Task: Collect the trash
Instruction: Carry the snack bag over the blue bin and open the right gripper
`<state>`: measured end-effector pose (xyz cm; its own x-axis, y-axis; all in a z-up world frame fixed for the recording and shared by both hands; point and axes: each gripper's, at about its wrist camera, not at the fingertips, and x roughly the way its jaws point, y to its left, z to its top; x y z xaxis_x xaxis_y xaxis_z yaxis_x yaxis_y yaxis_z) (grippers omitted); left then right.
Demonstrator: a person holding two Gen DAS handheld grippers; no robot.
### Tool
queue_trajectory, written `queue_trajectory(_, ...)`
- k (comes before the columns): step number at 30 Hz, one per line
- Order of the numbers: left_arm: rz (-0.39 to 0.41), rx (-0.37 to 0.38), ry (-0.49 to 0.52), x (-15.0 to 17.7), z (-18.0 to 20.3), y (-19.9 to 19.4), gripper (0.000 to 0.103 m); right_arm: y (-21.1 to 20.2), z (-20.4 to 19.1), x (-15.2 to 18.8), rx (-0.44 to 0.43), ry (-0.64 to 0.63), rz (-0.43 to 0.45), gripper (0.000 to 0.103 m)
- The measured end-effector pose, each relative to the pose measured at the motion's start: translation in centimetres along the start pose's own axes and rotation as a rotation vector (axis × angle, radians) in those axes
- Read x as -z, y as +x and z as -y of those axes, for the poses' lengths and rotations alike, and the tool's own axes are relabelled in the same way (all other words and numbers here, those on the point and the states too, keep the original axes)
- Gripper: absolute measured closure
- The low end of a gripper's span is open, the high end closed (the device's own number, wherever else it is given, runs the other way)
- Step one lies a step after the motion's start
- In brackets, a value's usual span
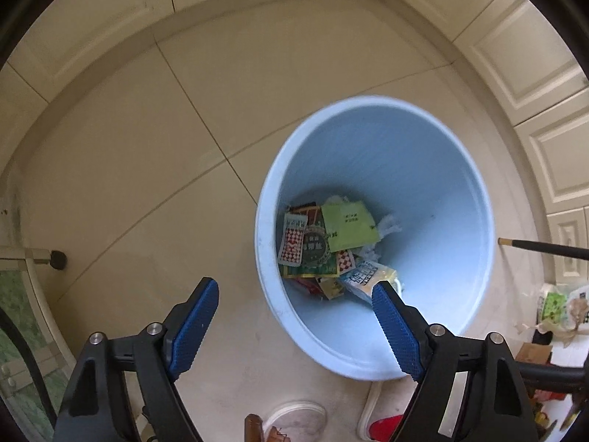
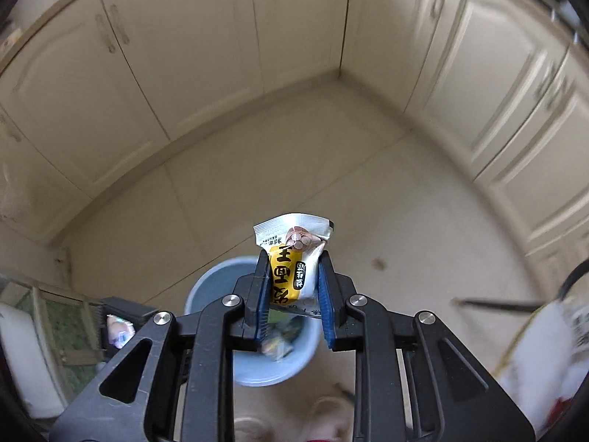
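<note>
The cream cabinets (image 2: 257,73) stand along two sides of the room and meet in a corner, and below them lies the beige tiled floor (image 1: 147,147). On this floor stands a light blue trash bin (image 1: 441,191), round and open at the top. In the left wrist view it is seen from above, so the inside is plain: at the bottom lie several wrappers (image 1: 324,246) (green, red-and-white checked, and one pale packet), with some white crumpled paper among them. In the right wrist view the same bin (image 2: 217,276) is lower in the picture, partly hidden behind the tongs.

At the right edge of the left view, near the bin but apart from it, lies a heap of bags and paper (image 1: 563,309), and a dark stick (image 1: 545,248) points in from that side. A white shoe (image 1: 294,416) of the person shows at the bottom.

The left gripper (image 1: 294,316) has its blue pads wide apart and nothing is between them; it hangs over the near rim of the bin.

The right gripper (image 2: 292,280) is narrow and clamps a snack packet (image 2: 294,250), white and yellow with black letters. The packet stands up between the pads, its top end sticking out beyond the fingertips, and it is held above the floor with the bin just below and behind it
</note>
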<state>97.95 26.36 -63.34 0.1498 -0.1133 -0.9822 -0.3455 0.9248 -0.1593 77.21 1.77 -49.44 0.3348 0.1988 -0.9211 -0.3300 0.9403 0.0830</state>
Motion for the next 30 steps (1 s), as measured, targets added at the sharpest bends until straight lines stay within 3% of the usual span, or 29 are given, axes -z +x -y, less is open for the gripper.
queue_trajectory(3,-0.020,-0.013,0.005,-1.4,0.2,3.1,0.024,4.4,0.4,2.3,-0.045,0.032,-0.066,0.081)
queue_trajectory(6,-0.066,-0.006,-0.027,-3.3,0.2,6.3,0.040,8.1,0.3,4.1,-0.078,0.048,-0.125,0.081)
queue_trajectory(9,-0.115,0.003,-0.058,-4.1,-0.1,8.8,0.062,10.7,-0.1,5.6,-0.096,0.029,-0.177,0.081)
queue_trajectory(11,-0.144,-0.030,-0.063,-3.0,-1.3,10.1,0.086,12.0,-0.5,6.2,-0.104,0.018,-0.199,0.081)
queue_trajectory(12,-0.150,-0.051,-0.068,-2.9,-1.7,10.3,0.087,12.5,-0.7,6.4,-0.112,0.014,-0.207,0.081)
queue_trajectory(14,-0.154,-0.008,-0.100,-3.8,-2.1,11.3,0.088,13.4,-1.4,6.8,-0.121,0.010,-0.224,0.081)
queue_trajectory(17,-0.151,-0.001,-0.091,-4.7,-2.2,11.7,0.088,14.3,-1.7,7.5,-0.132,0.009,-0.243,0.081)
queue_trajectory(28,-0.144,0.011,-0.109,-4.6,-2.2,13.0,0.088,16.7,-2.3,9.3,-0.196,0.040,-0.292,0.079)
queue_trajectory(30,-0.144,0.007,-0.108,-4.2,-1.8,14.1,0.088,17.0,-2.1,9.5,-0.211,0.059,-0.286,0.064)
